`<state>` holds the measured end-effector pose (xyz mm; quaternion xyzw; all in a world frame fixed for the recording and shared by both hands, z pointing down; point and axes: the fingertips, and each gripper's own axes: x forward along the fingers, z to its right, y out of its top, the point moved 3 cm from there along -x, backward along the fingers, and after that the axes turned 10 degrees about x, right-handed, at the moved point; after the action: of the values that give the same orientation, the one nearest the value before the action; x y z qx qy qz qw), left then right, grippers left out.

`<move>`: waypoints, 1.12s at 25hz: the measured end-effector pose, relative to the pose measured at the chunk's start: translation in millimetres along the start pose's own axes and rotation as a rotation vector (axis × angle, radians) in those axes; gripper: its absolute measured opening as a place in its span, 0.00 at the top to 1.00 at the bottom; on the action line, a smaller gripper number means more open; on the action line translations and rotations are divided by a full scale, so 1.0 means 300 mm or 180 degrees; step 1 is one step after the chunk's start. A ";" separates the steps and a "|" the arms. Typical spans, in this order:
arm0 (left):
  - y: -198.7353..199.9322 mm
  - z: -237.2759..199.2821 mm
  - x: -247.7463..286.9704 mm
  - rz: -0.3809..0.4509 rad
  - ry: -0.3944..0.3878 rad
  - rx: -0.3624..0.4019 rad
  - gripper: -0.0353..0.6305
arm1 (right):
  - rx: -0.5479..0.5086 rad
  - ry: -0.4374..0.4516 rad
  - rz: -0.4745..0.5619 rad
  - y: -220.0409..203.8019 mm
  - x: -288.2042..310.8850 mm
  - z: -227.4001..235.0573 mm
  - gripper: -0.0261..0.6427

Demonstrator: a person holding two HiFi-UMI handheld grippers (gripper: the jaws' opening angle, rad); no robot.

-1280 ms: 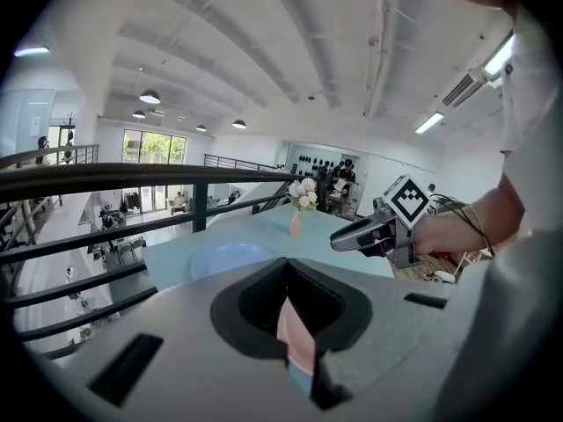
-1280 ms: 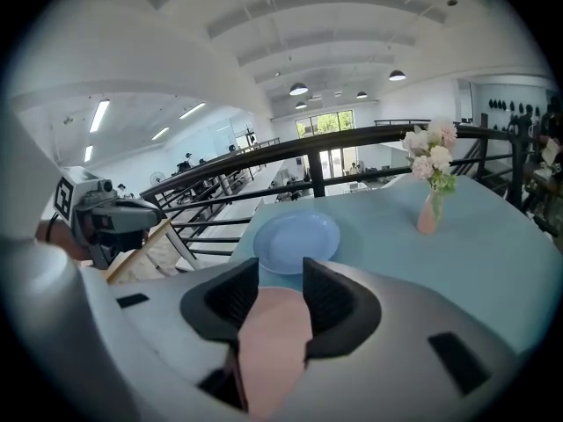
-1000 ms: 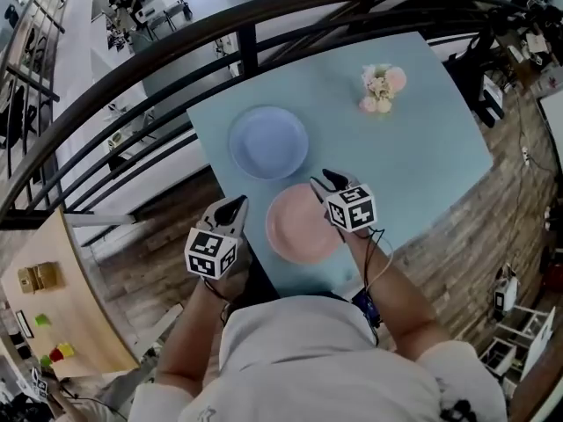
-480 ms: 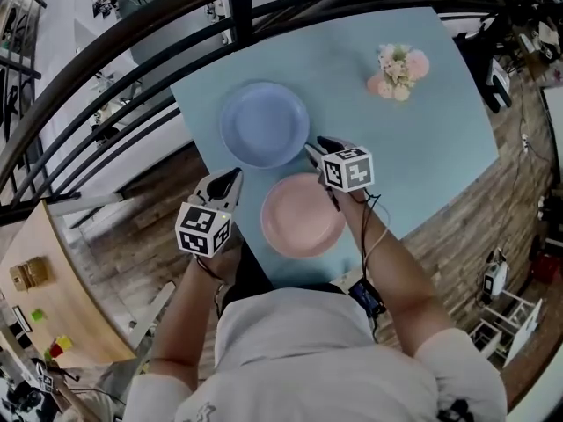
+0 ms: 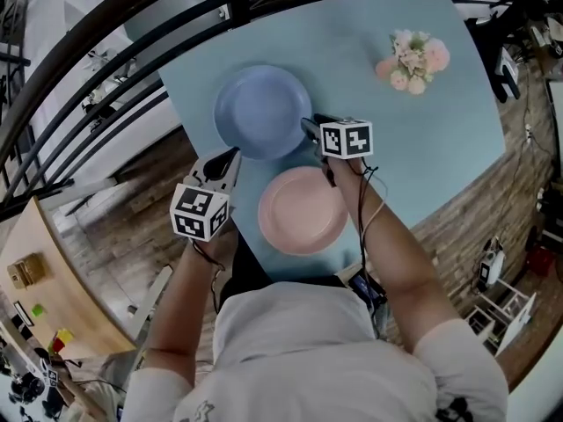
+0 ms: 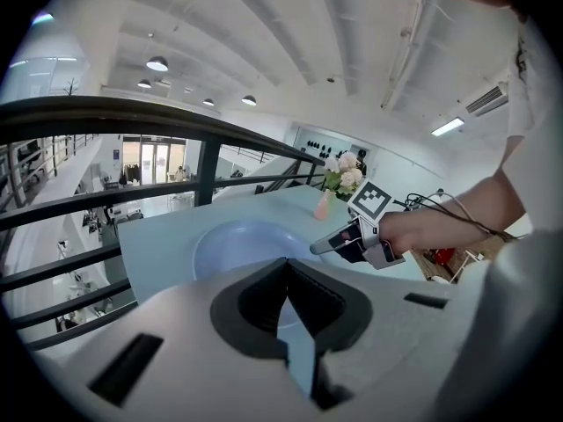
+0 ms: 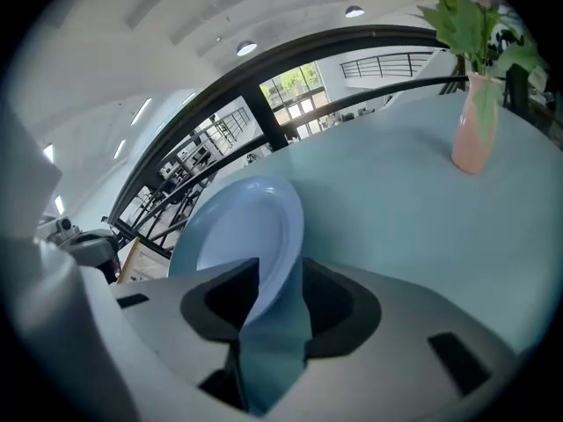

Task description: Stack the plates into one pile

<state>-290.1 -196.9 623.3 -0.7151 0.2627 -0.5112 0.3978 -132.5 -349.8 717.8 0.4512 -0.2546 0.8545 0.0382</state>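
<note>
On the teal table (image 5: 413,148) a blue plate (image 5: 262,111) lies towards the far left, with a pink plate (image 5: 302,209) nearer me. The right gripper (image 5: 308,127) is at the blue plate's right rim. In the right gripper view the gripper (image 7: 281,262) is open a little, and the blue plate's (image 7: 237,231) rim shows in the gap. The plate rests flat. The left gripper (image 5: 230,158) hangs off the table's left edge, left of the pink plate. It is shut and empty (image 6: 283,262), facing the blue plate (image 6: 242,244) and the right gripper (image 6: 313,248).
A pink vase of flowers (image 5: 412,60) stands at the far right of the table. A dark railing (image 5: 132,25) curves past the table's far and left sides, with a drop to a lower floor beyond. The table's near edge is at my body.
The right gripper has moved from the pink plate's far rim up to the blue plate's right rim. The left gripper has stayed beside the table's left edge.
</note>
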 end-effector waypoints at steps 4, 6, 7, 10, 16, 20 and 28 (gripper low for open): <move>-0.027 -0.018 0.018 -0.0034 0.0009 -0.0043 0.94 | 0.0089 -0.0011 -0.0049 0.000 0.049 0.011 0.72; -0.038 -0.025 0.020 -0.0046 0.0009 -0.0062 0.94 | 0.0118 -0.0012 -0.0053 0.004 0.064 0.010 0.73; -0.043 -0.029 0.018 -0.0052 0.0009 -0.0071 0.94 | 0.0152 -0.0008 -0.0052 0.005 0.070 0.008 0.73; -0.051 -0.042 0.018 -0.0053 0.0033 -0.0096 0.94 | 0.0340 0.0030 -0.0059 0.006 0.096 0.009 0.77; -0.047 -0.055 0.033 -0.0048 0.0044 -0.0139 0.94 | 0.0535 0.0022 -0.0059 0.003 0.119 0.026 0.88; -0.051 -0.060 0.030 -0.0038 0.0056 -0.0133 0.94 | 0.0694 0.0061 0.0059 0.005 0.118 0.028 0.90; -0.047 -0.048 0.006 -0.0015 0.0095 -0.0129 0.94 | 0.0989 0.0252 0.0313 0.034 0.086 0.011 0.93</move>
<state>-303.6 -195.1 638.3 -0.7159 0.2773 -0.5174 0.3780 -148.4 -364.5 735.6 0.4046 -0.1395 0.9015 -0.0640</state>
